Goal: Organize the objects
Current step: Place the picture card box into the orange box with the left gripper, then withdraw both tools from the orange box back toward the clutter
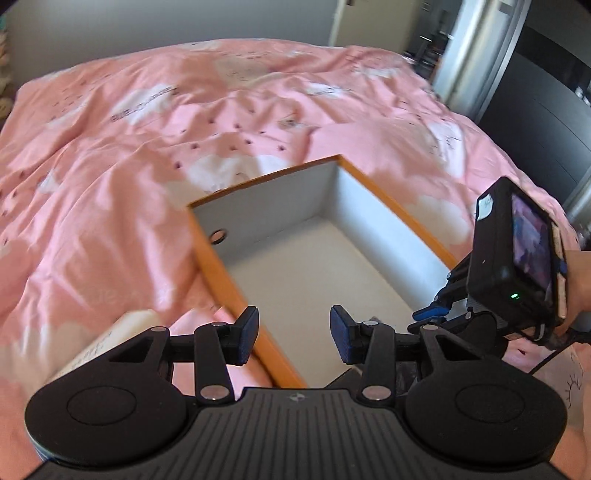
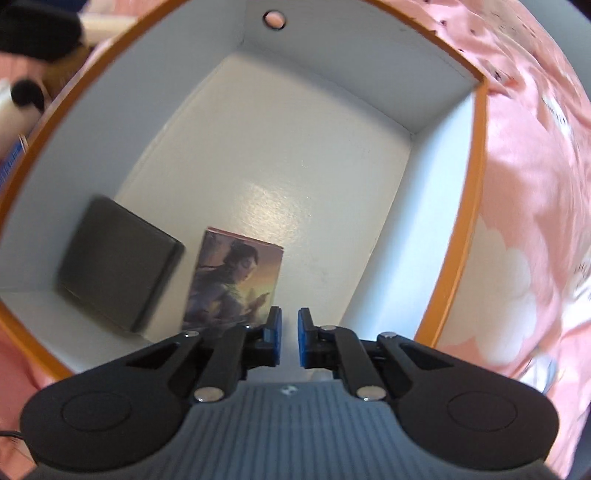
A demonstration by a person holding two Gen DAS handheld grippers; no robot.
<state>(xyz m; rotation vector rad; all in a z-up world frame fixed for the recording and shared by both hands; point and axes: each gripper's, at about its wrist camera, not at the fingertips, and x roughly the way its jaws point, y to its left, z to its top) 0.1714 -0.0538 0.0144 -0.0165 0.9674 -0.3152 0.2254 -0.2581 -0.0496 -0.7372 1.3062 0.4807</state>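
We see an open box (image 1: pixel 369 184) with orange rim and white inside, which lies on a bed covered by a pink duvet (image 1: pixel 147 147) with white cloud prints. Our left claw (image 1: pixel 293 338) is above the near edge of this box; its two blue pads stand apart and nothing is between them. Our right claw (image 2: pixel 289 339) points down into the box, near one corner; its pads are almost together, only a thin gap shows, and they hold nothing. In the right wrist view two things lie on the white floor of the box: a dark flat case (image 2: pixel 118 262), which leans in the corner against the wall, and just beside it a small picture card (image 2: pixel 232 280) with a painted figure, flat on the floor and just in front of the right claw's left pad. One short wall of the box has a round hole (image 2: pixel 273 19). In the left wrist view the right claw's camera (image 1: pixel 517 258) appears at the right edge, with a hand (image 1: pixel 576 284) behind it.
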